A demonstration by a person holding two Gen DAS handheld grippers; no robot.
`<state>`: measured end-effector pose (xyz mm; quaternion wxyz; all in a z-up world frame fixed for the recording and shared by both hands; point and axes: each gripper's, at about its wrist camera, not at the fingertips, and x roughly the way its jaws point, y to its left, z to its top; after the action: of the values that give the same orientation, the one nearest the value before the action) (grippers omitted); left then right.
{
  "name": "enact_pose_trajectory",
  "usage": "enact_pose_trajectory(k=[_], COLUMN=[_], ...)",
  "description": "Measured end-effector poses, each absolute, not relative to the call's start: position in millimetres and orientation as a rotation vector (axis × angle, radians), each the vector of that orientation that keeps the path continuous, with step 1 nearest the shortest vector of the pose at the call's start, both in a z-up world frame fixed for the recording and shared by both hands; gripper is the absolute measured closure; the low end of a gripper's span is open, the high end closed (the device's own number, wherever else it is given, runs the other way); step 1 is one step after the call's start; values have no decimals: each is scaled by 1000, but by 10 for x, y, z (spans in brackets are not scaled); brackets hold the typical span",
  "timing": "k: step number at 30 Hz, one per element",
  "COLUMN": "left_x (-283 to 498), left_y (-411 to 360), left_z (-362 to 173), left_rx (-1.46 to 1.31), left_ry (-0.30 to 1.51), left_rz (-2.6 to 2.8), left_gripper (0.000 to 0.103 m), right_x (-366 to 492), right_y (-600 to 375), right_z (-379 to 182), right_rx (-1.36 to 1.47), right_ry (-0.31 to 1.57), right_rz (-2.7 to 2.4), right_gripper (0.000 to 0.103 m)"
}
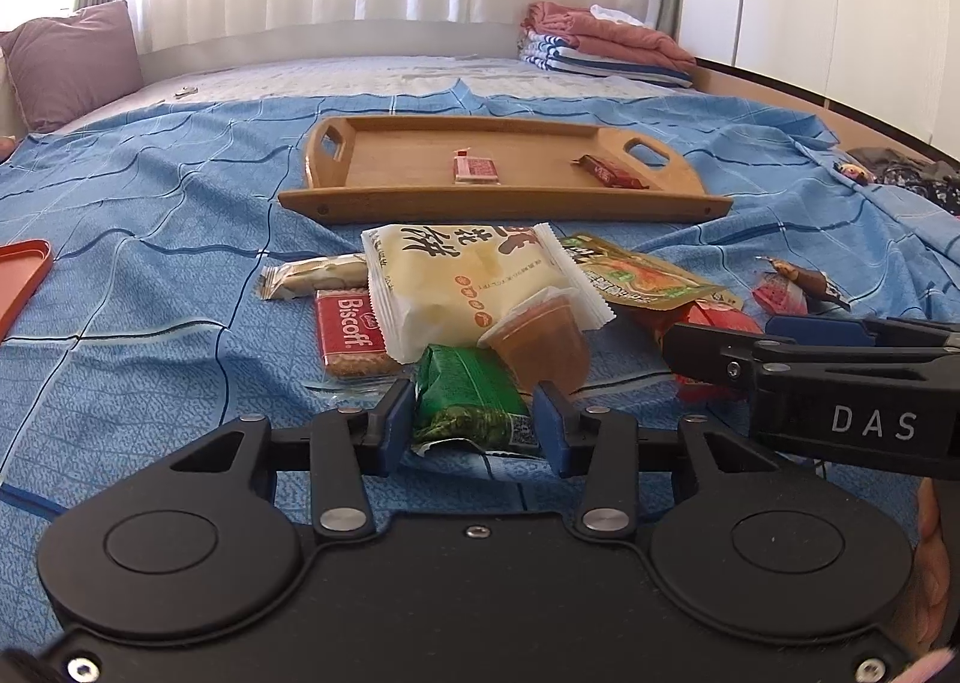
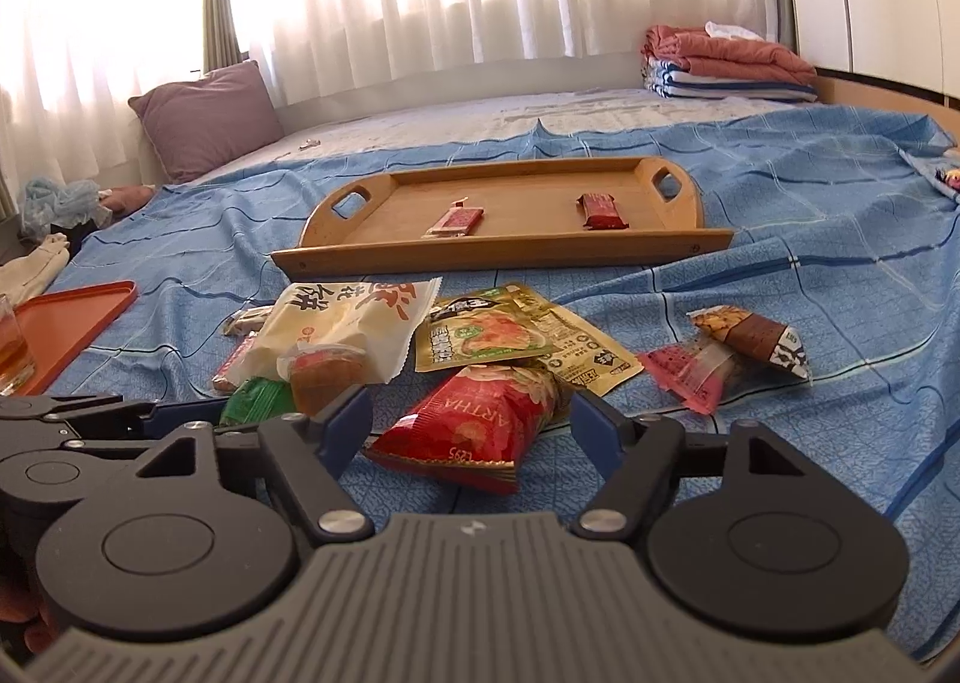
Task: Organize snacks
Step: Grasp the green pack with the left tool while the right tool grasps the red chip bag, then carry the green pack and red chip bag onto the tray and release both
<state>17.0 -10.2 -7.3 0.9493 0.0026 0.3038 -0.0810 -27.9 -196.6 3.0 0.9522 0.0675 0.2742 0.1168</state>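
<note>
Low in the frame, our left gripper [image 1: 474, 422] had closed its blue pads on a green snack packet [image 1: 468, 395] at the near edge of the pile on the blue bedspread [image 1: 150, 323]. Our right gripper [image 2: 468, 431] stood partly open around a red snack bag [image 2: 474, 419], its pads apparently clear of it. Beyond, at center frame, the wooden tray [image 1: 504, 200] held a pink wafer [image 1: 476, 168] and a red bar [image 1: 609, 171].

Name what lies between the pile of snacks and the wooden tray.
Only bare blue bedsheet separates the snack pile from the wooden tray; both wrist views show that.
</note>
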Motion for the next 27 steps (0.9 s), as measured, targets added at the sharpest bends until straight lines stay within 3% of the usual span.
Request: enact_pose_trajectory(k=[3, 5, 8, 27], left_x=[188, 186, 164, -54], left_y=[-125, -133, -138, 64], left_z=[-91, -90, -57, 411], left_rx=[21, 30, 33, -22], left_ry=[613, 613, 616, 524], left_rz=[-166, -167, -162, -130], left_gripper=[61, 64, 65, 66], right_x=[-206, -170, -180, -429], right_y=[-1995, -2000, -2009, -2307], right_z=[-4, -24, -17, 216], right_rx=[198, 227, 244, 233], right_ry=[596, 626, 637, 588], right_rz=[257, 261, 269, 157], right_gripper=[25, 40, 45, 51])
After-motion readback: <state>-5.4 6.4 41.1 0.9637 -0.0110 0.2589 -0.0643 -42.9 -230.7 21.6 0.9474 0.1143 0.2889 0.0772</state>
